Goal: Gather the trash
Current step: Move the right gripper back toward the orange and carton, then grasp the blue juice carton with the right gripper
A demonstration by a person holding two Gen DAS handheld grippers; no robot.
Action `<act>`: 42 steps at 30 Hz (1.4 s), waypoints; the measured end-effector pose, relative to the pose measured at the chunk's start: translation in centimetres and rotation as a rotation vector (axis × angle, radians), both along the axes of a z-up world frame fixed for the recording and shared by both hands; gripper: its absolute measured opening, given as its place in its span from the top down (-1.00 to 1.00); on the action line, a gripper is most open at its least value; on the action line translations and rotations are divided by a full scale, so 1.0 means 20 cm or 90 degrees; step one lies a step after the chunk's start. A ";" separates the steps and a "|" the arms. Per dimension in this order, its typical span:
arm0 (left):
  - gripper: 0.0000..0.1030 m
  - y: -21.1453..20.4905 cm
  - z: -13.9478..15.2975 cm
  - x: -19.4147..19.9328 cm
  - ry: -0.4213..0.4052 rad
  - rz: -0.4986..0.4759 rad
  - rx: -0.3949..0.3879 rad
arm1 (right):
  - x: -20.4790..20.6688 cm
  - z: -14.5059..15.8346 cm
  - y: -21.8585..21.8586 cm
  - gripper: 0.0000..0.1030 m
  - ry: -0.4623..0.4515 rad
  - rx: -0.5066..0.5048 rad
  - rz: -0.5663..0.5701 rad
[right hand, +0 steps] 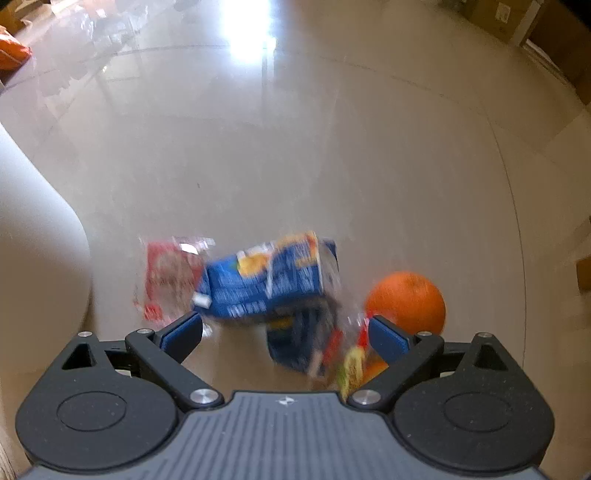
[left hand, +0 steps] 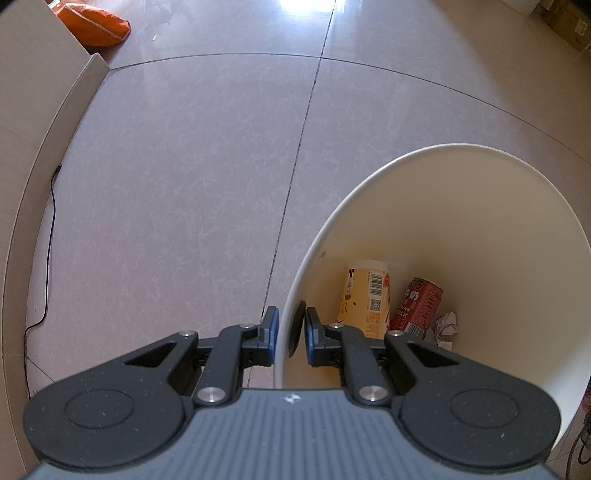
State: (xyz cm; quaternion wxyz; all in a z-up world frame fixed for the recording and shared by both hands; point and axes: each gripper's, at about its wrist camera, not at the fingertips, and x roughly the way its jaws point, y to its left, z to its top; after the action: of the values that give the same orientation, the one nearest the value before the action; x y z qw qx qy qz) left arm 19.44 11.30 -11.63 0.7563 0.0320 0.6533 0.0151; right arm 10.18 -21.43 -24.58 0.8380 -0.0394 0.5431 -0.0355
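Note:
My left gripper is shut on the rim of a cream waste bin, one pad outside the wall and one inside. In the bin lie a yellow cup, a red milk can and a crumpled paper ball. In the right wrist view my right gripper stands open above the floor. A blurred blue carton lies just beyond its fingertips. A red wrapper lies left of the carton, an orange to the right, and a colourful wrapper near the right finger.
A pale board wall and a black cable run along the left. An orange bag lies far left on the tiled floor. Cardboard boxes stand at the far right. The bin's outer wall fills the right wrist view's left side.

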 end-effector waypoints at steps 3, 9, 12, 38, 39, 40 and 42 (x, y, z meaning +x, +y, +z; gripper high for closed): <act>0.75 0.00 0.00 0.00 0.000 0.000 0.000 | 0.05 0.04 0.05 -0.94 -0.024 -0.017 0.028; 0.75 0.00 0.00 0.00 0.001 0.002 0.001 | 0.17 0.01 0.15 -0.94 -0.022 -0.065 0.106; 0.75 -0.01 0.00 0.00 0.000 -0.002 0.005 | 0.22 -0.04 0.17 -0.94 -0.012 -0.064 0.114; 0.76 0.00 0.00 0.01 0.002 0.001 0.001 | -0.02 -0.29 0.50 -0.96 0.099 -0.152 0.456; 0.76 0.00 0.00 0.01 0.002 0.001 0.002 | -0.04 -0.31 0.52 -0.96 0.096 -0.177 0.485; 0.75 0.00 0.00 0.01 0.002 0.002 0.001 | -0.05 -0.34 0.55 -0.96 0.092 -0.194 0.504; 0.76 0.00 0.00 0.01 0.002 0.002 0.000 | -0.05 -0.39 0.57 -0.96 0.093 -0.210 0.523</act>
State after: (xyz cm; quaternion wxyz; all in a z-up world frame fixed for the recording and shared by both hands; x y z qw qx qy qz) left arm 19.59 11.34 -11.73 0.7553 0.0311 0.6544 0.0167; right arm 9.15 -10.12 -32.35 0.7244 -0.3876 0.5272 0.2170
